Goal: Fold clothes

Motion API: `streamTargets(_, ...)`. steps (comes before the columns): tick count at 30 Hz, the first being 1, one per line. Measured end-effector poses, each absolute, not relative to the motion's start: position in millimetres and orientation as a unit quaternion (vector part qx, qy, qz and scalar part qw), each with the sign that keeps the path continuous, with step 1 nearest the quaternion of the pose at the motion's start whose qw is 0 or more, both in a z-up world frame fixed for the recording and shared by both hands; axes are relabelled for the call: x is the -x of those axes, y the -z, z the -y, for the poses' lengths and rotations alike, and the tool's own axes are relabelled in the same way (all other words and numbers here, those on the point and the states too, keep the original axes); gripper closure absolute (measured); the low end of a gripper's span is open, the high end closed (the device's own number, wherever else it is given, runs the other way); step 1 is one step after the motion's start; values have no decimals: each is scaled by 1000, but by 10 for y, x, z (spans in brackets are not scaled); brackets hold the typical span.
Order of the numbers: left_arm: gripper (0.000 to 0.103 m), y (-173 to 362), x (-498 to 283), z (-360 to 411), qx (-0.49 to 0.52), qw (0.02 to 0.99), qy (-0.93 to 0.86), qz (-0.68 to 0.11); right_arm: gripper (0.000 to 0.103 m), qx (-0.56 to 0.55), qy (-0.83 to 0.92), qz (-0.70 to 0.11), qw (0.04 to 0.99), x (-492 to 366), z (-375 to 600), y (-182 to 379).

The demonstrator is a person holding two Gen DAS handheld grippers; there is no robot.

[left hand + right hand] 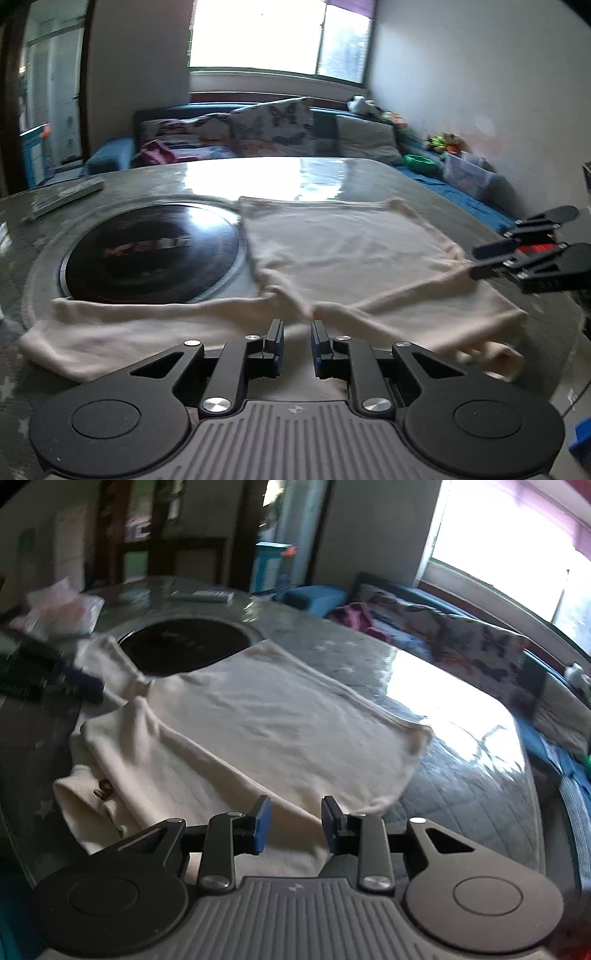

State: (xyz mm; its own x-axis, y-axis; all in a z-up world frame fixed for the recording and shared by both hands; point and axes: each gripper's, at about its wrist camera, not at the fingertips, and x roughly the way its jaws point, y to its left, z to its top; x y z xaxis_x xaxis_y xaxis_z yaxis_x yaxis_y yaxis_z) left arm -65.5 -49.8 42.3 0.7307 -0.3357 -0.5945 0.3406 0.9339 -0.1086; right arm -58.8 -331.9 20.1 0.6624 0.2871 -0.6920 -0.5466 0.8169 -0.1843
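Note:
A cream garment lies spread on the table, one sleeve stretched along its near edge. My left gripper is open with a narrow gap, empty, just over that near edge. In the right wrist view the same garment lies flat, and my right gripper is open and empty above its near hem. The right gripper also shows in the left wrist view at the garment's right side. The left gripper shows blurred in the right wrist view at the far left.
A round black induction hob is set into the grey table, partly under the garment. A flat box lies at the far left. A plastic bag sits beyond the hob. A couch with cushions stands behind the table.

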Motion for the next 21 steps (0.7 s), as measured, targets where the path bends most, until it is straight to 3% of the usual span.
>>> streamTargets(9,85,-284,424,280,9,927,140,-348,82,210,-291,-389,849,305,3370,-101)
streamTargets(14,85,-257,384,327,-1,927,135,-349,98,215,-293,-395,844,262,3409,-93)
streamTargets(21,84,-245,359,377,-21,928,132,-348,99,219,-266,-368,864,395,3559,-247)
